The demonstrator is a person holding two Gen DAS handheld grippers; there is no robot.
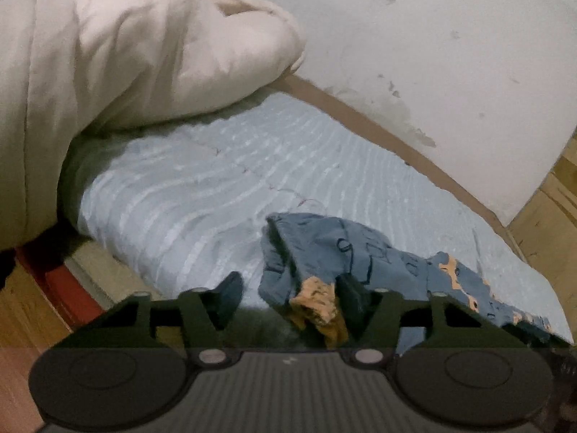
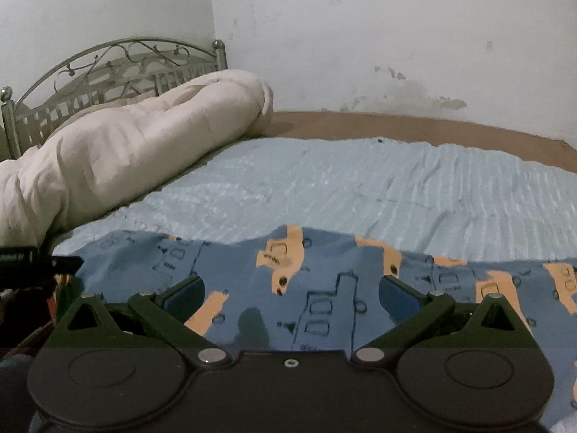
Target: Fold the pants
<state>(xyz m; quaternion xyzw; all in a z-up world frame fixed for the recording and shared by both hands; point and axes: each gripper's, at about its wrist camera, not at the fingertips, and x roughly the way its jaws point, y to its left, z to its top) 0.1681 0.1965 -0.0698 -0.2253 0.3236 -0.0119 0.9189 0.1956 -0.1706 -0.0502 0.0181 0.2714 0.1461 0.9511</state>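
The pants [image 1: 342,249] are blue with orange patches and dark line drawings, and they lie on a light blue bedcover [image 1: 216,180]. In the left wrist view they are bunched at the near edge of the bed. A crumpled end with an orange patch sits between the fingers of my left gripper [image 1: 292,297]. The right finger touches the cloth and the left finger [image 1: 230,294] stands apart from it. In the right wrist view the pants [image 2: 324,263] spread flat across the near bed. My right gripper [image 2: 292,296] hovers just over them, wide open, with nothing pinched.
A rolled cream duvet [image 2: 126,137] lies along the left of the bed, in front of a metal headboard [image 2: 108,61]. A brown mattress strip [image 2: 396,122] borders the stained white wall. The bedcover [image 2: 324,180] runs on beyond the pants. A dark bar [image 2: 36,259] pokes in at the left edge.
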